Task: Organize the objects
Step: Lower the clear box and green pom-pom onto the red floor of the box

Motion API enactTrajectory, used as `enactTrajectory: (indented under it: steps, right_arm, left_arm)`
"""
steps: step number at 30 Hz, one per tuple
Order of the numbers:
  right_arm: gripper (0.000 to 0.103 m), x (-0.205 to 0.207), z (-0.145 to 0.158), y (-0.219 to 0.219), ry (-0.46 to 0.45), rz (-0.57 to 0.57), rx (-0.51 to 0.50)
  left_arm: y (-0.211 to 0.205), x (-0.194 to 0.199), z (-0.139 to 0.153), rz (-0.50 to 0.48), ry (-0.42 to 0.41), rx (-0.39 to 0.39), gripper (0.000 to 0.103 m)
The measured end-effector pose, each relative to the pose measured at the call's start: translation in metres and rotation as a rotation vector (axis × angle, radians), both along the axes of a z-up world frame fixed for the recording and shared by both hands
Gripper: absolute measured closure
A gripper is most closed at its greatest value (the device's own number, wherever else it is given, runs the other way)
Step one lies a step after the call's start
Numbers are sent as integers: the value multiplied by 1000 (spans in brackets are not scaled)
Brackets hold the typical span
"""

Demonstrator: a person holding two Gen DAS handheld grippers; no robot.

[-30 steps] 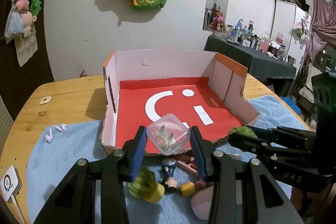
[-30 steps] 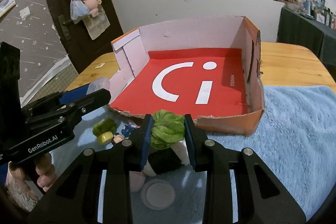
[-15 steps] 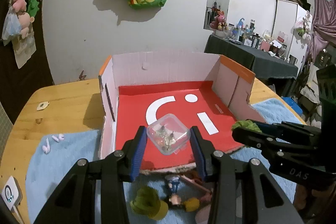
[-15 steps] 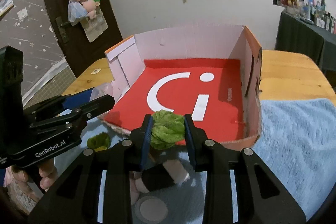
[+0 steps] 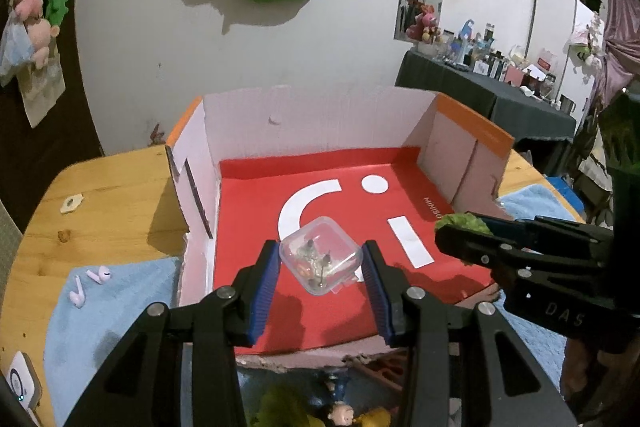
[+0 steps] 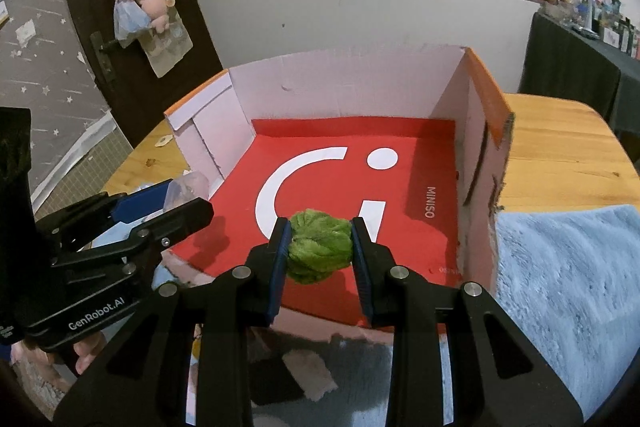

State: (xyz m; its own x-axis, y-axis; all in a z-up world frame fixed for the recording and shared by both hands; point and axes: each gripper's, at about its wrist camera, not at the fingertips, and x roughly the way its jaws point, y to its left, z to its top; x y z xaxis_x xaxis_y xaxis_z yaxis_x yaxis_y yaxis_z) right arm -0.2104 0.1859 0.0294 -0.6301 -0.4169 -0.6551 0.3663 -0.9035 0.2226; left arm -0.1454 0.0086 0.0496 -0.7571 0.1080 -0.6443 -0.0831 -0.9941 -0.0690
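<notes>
An open cardboard box [image 5: 320, 115] with a red floor [image 5: 340, 311] and white logo stands on the table. My left gripper [image 5: 319, 269] is shut on a small clear plastic case [image 5: 318, 259] with small metal bits inside, held over the box's front part. My right gripper [image 6: 320, 247] is shut on a green plush ball [image 6: 320, 245], also held over the box's front edge. The right gripper [image 5: 472, 233] shows from the side in the left wrist view, the left gripper [image 6: 168, 209] in the right wrist view.
A blue towel [image 6: 560, 267] covers the near table. Two pink earbuds [image 5: 88, 285] lie on it at left. A small doll figure [image 5: 340, 411] and a green-yellow toy [image 5: 284, 407] lie in front of the box. A white device [image 5: 20, 383] sits at far left.
Both grippers have moved forward and up with their loads, from above the towel and toys to over the box's front edge and floor.
</notes>
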Motion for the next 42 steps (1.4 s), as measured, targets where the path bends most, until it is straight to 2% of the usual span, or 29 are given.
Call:
enactTrajectory:
  steps: [6, 11, 20, 33, 42]
  right_arm:
    - [75, -14, -9, -7, -28, 7, 26]
    - [75, -21, -14, -10, -37, -1, 68]
    - [75, -31, -24, -14, -79, -6, 149]
    - [75, -46, -41, -11, -162, -3, 162]
    - [75, -47, -42, -9, -171, 1, 173]
  left_arm:
    - [-5, -14, -14, 12, -56, 20, 59]
    - [-2, -24, -26, 30, -113, 5, 59]
    - [-5, -29, -37, 42, -138, -7, 59]
    - [-5, -36, -49, 37, -180, 7, 59]
    - [-5, -37, -54, 38, -196, -8, 59]
